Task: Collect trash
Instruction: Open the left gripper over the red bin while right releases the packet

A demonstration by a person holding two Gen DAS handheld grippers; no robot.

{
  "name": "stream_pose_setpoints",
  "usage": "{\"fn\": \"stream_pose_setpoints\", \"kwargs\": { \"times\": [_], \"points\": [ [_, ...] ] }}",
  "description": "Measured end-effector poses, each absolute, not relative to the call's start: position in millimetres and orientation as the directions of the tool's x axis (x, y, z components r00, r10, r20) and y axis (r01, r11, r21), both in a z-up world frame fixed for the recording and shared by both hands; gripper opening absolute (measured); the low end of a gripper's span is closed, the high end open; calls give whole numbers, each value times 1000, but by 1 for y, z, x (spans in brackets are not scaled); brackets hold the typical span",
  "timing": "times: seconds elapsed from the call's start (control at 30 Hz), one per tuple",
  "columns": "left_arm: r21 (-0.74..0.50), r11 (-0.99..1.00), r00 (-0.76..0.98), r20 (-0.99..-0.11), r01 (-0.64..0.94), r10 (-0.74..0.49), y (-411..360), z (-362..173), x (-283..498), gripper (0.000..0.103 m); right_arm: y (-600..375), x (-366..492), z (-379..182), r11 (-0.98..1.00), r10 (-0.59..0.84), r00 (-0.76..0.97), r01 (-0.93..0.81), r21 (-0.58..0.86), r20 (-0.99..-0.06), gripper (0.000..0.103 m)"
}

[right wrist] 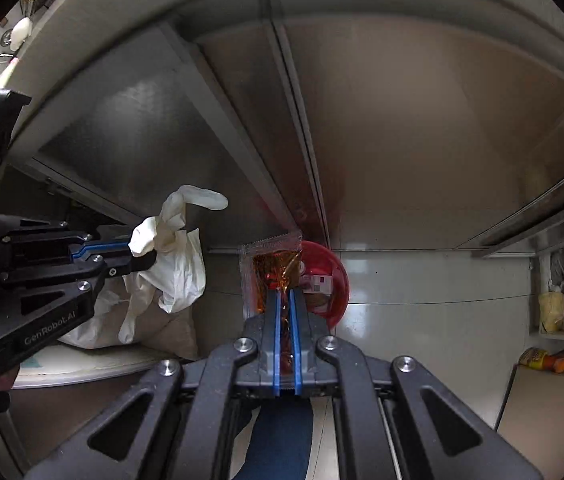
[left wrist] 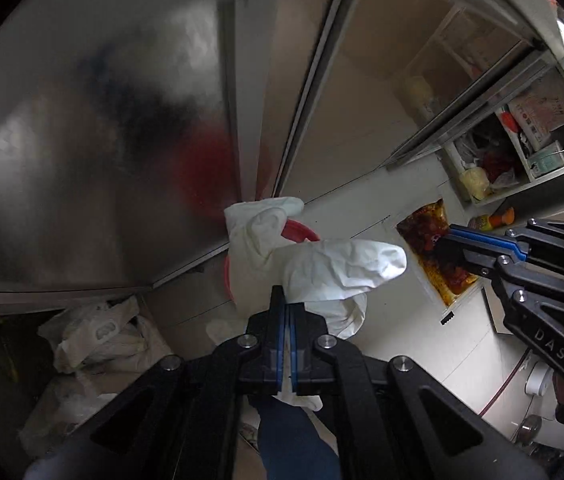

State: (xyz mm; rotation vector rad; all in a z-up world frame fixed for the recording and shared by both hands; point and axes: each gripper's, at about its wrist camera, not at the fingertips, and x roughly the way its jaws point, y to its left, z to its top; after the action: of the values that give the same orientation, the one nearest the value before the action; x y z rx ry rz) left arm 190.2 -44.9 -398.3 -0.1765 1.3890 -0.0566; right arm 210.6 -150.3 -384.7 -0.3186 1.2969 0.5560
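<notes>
- A white disposable glove (left wrist: 314, 264) is being held clenched in the jaws of the left gripper (left wrist: 285, 304), dangling directly above the red bin (right wrist: 328, 280) on the floor.
- An oily, sauce-stained clear packet (right wrist: 271, 266) is being pinched in the shut jaws of the right gripper (right wrist: 286, 300), its long axis hanging down toward the red bin.
- Both pieces of trash are being carried just over the red bin; the packet appears nearer its mouth, so the right hand is judged closer to releasing.

White glove (left wrist: 322, 272), red bin (right wrist: 334, 280), orange-stained sachet (right wrist: 273, 268).
</notes>
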Motion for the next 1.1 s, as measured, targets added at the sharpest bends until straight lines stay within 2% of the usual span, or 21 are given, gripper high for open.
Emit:
{"fn": "stream_pose_setpoints", "kwargs": {
  "times": [0.2, 0.43, 0.5, 0.57, 0.73, 1.1],
  "points": [
    [-162, 986, 159, -975, -47, -153, -56, -438, 204, 1, -153, 223, -425, 847, 187, 154, -526, 80, -970, 4],
    [-141, 989, 142, -981, -44, -133, -67, -448, 208, 2, -160, 227, -437, 856, 176, 149, -512, 77, -973, 4],
    [-129, 991, 151, -981, -38, -122, -68, -449, 207, 8, -161, 227, -437, 857, 175, 148, -509, 77, -973, 4],
    [-113, 993, 156, -982, -26, -108, -71, -451, 207, 23, -164, 228, -436, 861, 174, 147, -502, 78, -974, 4],
    [-110, 994, 142, -984, 2, -110, -72, -455, 206, 37, -163, 225, -434, 862, 171, 142, -501, 78, -975, 4],
    [-136, 989, 144, -981, -55, -127, -52, -458, 188, 39, -162, 225, -445, 849, 195, 123, -519, 104, -973, 4]
  ]
}}
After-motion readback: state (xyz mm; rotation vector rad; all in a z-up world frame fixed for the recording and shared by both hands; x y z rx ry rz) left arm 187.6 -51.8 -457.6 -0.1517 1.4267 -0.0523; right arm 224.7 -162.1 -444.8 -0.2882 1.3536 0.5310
